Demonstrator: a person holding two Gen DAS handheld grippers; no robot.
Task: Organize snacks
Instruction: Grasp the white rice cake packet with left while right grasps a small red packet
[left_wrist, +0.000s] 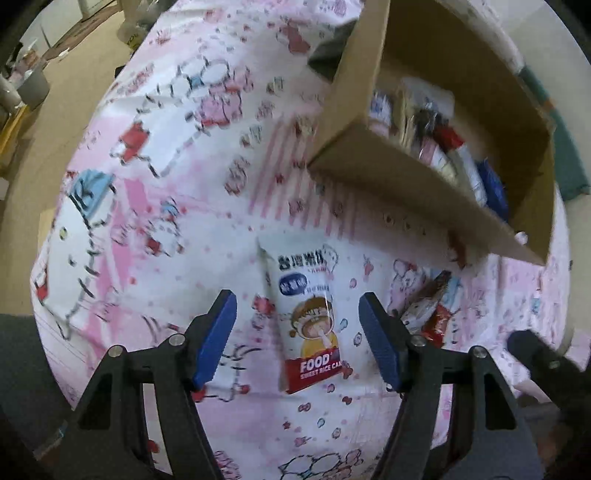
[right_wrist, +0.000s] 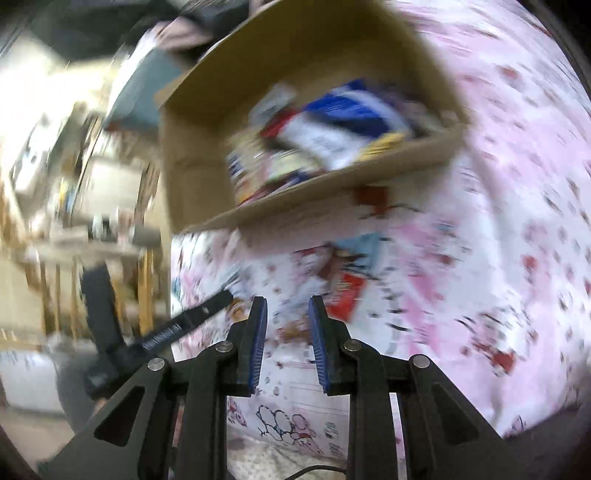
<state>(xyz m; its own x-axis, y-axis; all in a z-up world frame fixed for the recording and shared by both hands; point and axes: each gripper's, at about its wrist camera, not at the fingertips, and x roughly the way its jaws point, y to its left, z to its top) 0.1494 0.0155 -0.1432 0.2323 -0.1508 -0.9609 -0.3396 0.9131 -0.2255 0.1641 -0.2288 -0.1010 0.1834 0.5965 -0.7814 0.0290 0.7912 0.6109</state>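
Hovering over a pink cartoon-print bedsheet (left_wrist: 177, 192), the left gripper (left_wrist: 297, 302), jaws standing wide apart and pressing on nothing. Lying flat on the sheet between the blue pads (left_wrist: 218, 332), touching neither: a white rice cake packet (left_wrist: 306, 314) with a red band along its lower edge. Resting just to its right, by the right-hand pad, a second small snack packet (left_wrist: 428, 310) in red and white. Sitting beyond both on the sheet, an open cardboard box (left_wrist: 406, 192), already holding a jumble of snack wrappers (left_wrist: 443, 147) in red, white and blue.

Showing heavy motion blur, the right wrist view. Pointing down toward the sheet, the right gripper (right_wrist: 287, 306), jaws parted only narrowly, gripping nothing visible between the pads. Blurring just ahead of it, red and blue wrappers (right_wrist: 347, 291) on the sheet, with the cardboard box further back. Crossing in at the left edge, part of the other gripper's black frame (right_wrist: 184, 325).
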